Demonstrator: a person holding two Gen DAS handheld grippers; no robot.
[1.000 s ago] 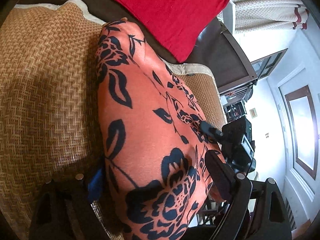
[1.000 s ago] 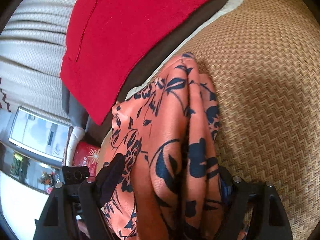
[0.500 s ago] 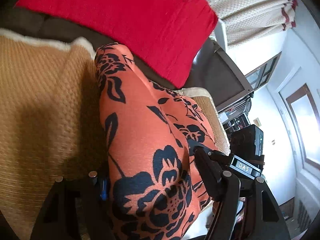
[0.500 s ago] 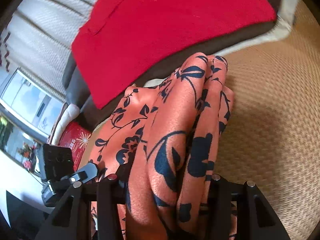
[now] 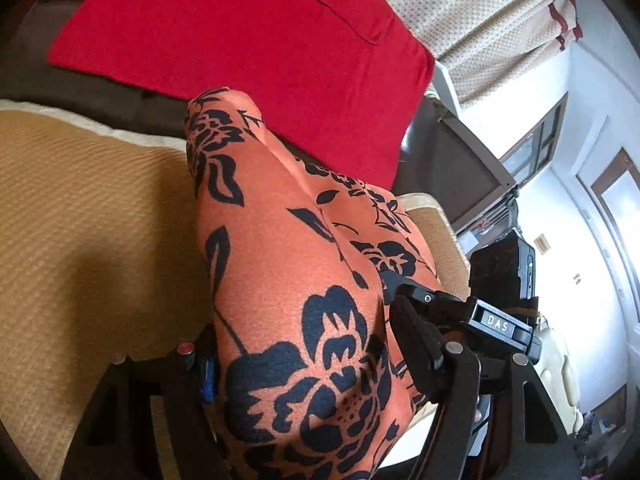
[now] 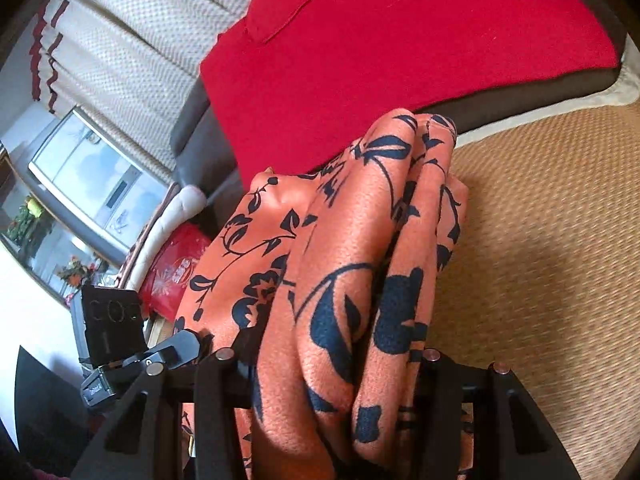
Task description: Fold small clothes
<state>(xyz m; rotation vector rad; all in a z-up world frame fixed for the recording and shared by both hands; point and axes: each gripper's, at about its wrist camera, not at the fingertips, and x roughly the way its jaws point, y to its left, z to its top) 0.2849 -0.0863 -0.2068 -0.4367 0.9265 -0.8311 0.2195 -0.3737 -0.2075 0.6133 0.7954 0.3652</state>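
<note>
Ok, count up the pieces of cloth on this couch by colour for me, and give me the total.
Orange with black flowers: 1, the garment held by both the left gripper and the right gripper.
Red: 1, the cloth lying flat behind it.
Total: 2

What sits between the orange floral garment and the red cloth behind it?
A dark brown cushion strip separates the orange floral garment from the red cloth; right wrist view.

My left wrist camera looks forward and down along its gripper [image 5: 304, 364], very close to the orange floral garment [image 5: 288, 272]. My right wrist camera looks likewise from the opposite side. Both share the garment, red cushion [image 5: 248, 36], woven mat [image 5: 80, 208] and curtain [image 5: 480, 8].
</note>
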